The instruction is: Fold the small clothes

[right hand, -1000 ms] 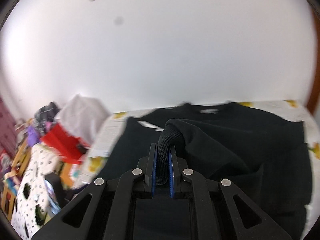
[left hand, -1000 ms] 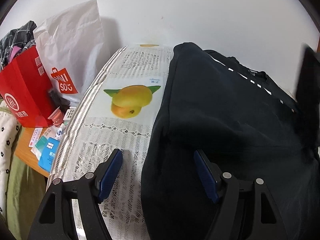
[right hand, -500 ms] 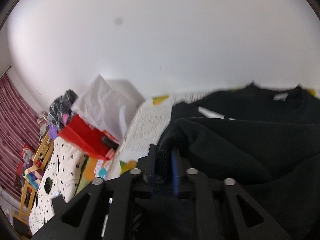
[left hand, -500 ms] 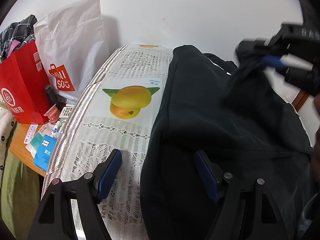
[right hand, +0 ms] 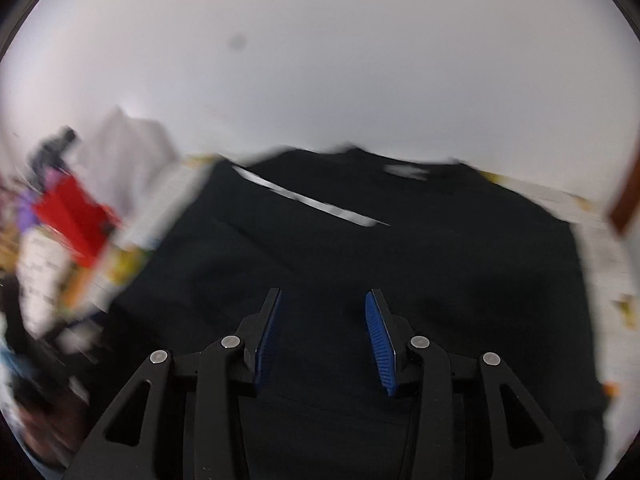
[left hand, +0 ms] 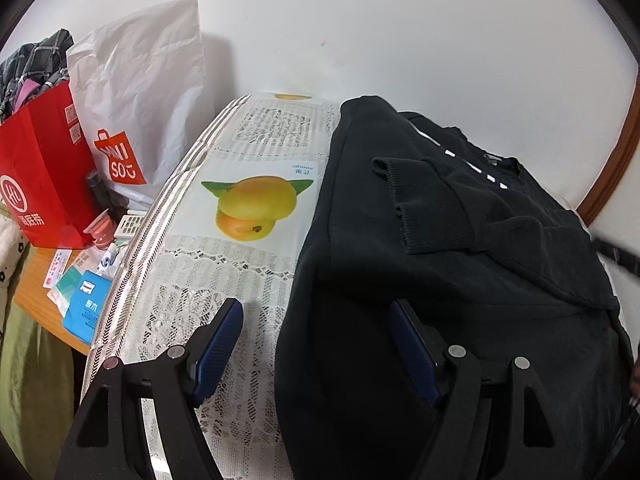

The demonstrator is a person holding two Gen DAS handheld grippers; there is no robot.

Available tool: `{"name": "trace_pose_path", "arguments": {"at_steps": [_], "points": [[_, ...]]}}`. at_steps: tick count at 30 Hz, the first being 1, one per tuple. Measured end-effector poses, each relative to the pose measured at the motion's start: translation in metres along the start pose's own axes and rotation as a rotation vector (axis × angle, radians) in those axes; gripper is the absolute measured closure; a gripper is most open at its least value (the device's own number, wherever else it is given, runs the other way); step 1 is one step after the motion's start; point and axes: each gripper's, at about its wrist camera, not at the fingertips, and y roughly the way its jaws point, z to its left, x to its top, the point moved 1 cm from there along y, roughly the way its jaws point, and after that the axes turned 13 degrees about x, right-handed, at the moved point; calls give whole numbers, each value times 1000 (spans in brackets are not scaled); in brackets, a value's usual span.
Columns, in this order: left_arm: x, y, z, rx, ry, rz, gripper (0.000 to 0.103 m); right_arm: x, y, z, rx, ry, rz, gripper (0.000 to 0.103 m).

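Observation:
A black sweatshirt [left hand: 400,288] lies on a table covered with a lace and mango-print cloth [left hand: 248,240]. One sleeve with a ribbed cuff [left hand: 424,208] lies folded across its body. My left gripper [left hand: 316,332] is open, low over the sweatshirt's left edge, one finger over the cloth and one over the fabric. In the blurred right wrist view my right gripper [right hand: 322,320] is open and empty above the sweatshirt [right hand: 360,248].
A white shopping bag [left hand: 144,92] and a red bag [left hand: 40,176] stand left of the table. Small packets [left hand: 84,300] lie on a wooden surface below them. A white wall is behind, with wooden trim [left hand: 612,168] at right.
My right gripper carried the sleeve over the sweatshirt, opened and let it go. The sleeve now lies across the body. The right gripper is pulling back. The left gripper has barely moved.

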Motion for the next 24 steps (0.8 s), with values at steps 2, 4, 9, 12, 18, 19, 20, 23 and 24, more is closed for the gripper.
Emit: {"name": "trace_pose_path", "arguments": {"at_steps": [2,4,9,12,18,19,20,23,24], "points": [[0,-1,-1,0,1,-3,30,-25,-23,-27,-57,14,11,61],[0,-1,-3,-3,7,-1,30,-53,-51,-53,-121,49,6,61],[-3,-4,-11,-18,29,0,29,-114,-125,-111,-220,194,-31,61],[-7,-9,-19,-25,60,10,29,-147,-160,-136,-263,257,-43,60],[-27,-38,-21,19,112,16,29,-205,-197,-155,-267,320,-34,56],[-32,-43,-19,18,115,19,29,-215,-198,-156,-243,324,-23,56],[-37,-49,-18,22,123,19,29,-222,-196,-157,-226,325,-11,56],[-57,-67,-12,50,170,14,29,-240,-190,-155,-202,334,-2,56],[-64,-71,-10,51,178,18,29,-244,-189,-155,-191,342,-2,56]]}}
